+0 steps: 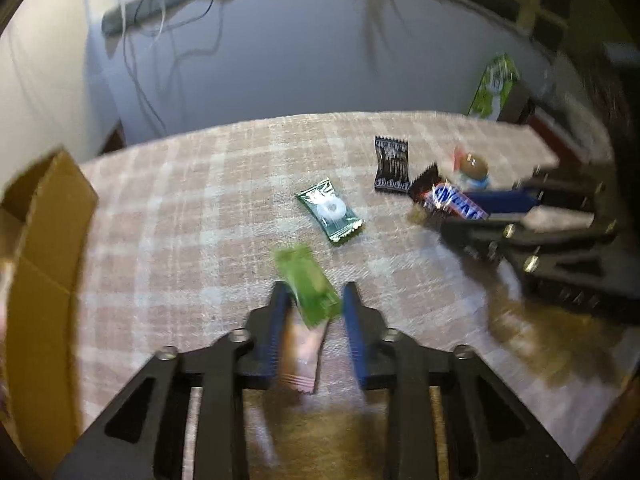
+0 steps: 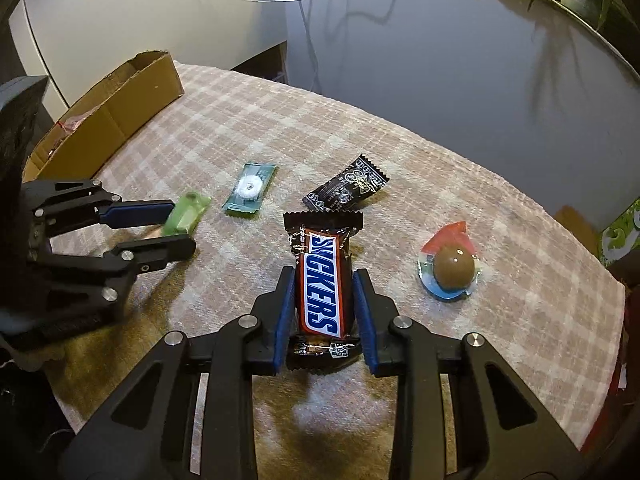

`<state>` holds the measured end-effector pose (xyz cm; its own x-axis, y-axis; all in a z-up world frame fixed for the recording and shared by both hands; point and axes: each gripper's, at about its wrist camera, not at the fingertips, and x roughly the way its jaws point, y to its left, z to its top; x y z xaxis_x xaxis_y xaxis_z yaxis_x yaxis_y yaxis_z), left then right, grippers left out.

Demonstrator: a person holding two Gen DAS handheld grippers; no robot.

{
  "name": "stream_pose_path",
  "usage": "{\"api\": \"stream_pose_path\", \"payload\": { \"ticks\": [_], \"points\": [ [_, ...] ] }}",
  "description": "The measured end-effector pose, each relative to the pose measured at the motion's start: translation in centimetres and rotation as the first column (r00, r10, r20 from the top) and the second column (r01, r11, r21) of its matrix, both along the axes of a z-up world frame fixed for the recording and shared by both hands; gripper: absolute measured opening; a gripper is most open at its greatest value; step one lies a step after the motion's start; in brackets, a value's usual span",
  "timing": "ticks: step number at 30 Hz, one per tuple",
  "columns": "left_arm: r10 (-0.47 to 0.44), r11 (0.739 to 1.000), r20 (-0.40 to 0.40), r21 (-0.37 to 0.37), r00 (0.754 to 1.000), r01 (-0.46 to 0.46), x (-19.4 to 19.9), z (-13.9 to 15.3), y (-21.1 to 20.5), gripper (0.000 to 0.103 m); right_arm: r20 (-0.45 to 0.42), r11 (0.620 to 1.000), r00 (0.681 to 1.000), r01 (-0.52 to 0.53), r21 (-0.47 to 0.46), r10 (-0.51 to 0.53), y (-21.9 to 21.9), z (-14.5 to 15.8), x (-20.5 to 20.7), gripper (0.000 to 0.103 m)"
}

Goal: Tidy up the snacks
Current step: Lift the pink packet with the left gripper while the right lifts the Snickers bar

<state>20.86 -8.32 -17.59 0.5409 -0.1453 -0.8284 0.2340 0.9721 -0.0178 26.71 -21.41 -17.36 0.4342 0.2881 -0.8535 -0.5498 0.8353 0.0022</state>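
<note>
My right gripper (image 2: 323,280) is shut on a Snickers bar (image 2: 322,286), held between the blue pads; it also shows in the left wrist view (image 1: 454,202). My left gripper (image 1: 314,292) has its jaws apart around a light green candy (image 1: 308,286); only one pad seems to touch it. The same candy shows in the right wrist view (image 2: 186,216) beside the left gripper (image 2: 176,226). A dark green mint packet (image 2: 250,192), a black sachet (image 2: 346,190) and a chocolate egg candy (image 2: 452,266) lie on the checked cloth (image 2: 400,160).
An open cardboard box (image 2: 116,112) stands at the table's left end, also in the left wrist view (image 1: 48,240). A green carton (image 1: 494,86) stands past the table's far right. Cables hang on the wall behind.
</note>
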Motion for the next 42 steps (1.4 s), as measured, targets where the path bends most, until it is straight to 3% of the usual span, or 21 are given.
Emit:
{"api": "stream_pose_path", "payload": {
  "ticks": [11, 28, 37, 42],
  "points": [
    [0.026, 0.996, 0.011, -0.083, 1.0, -0.025, -0.6, 1.1, 2.0, 0.017, 0.011, 0.999, 1.0, 0.025, 0.029, -0.025, -0.5, 0.4, -0.3, 0.03],
    [0.037, 0.991, 0.048, -0.128, 0.998, -0.031, -2.2, 2.6, 3.1, 0.017, 0.054, 0.998, 0.998, 0.031, 0.054, -0.034, -0.7, 1.8, -1.8, 0.03],
    [0.002, 0.992, 0.074, -0.122, 0.997, 0.007, -4.3, 2.8, 3.0, 0.017, 0.062, 0.997, 0.997, 0.042, 0.069, -0.046, -1.3, 1.6, -2.3, 0.03],
    [-0.049, 0.995, 0.166, -0.076, 0.985, 0.062, -6.6, 4.1, 2.2, 0.017, 0.079, 0.996, 0.995, 0.049, 0.08, -0.056, -1.9, 1.8, -3.0, 0.03]
  ]
}}
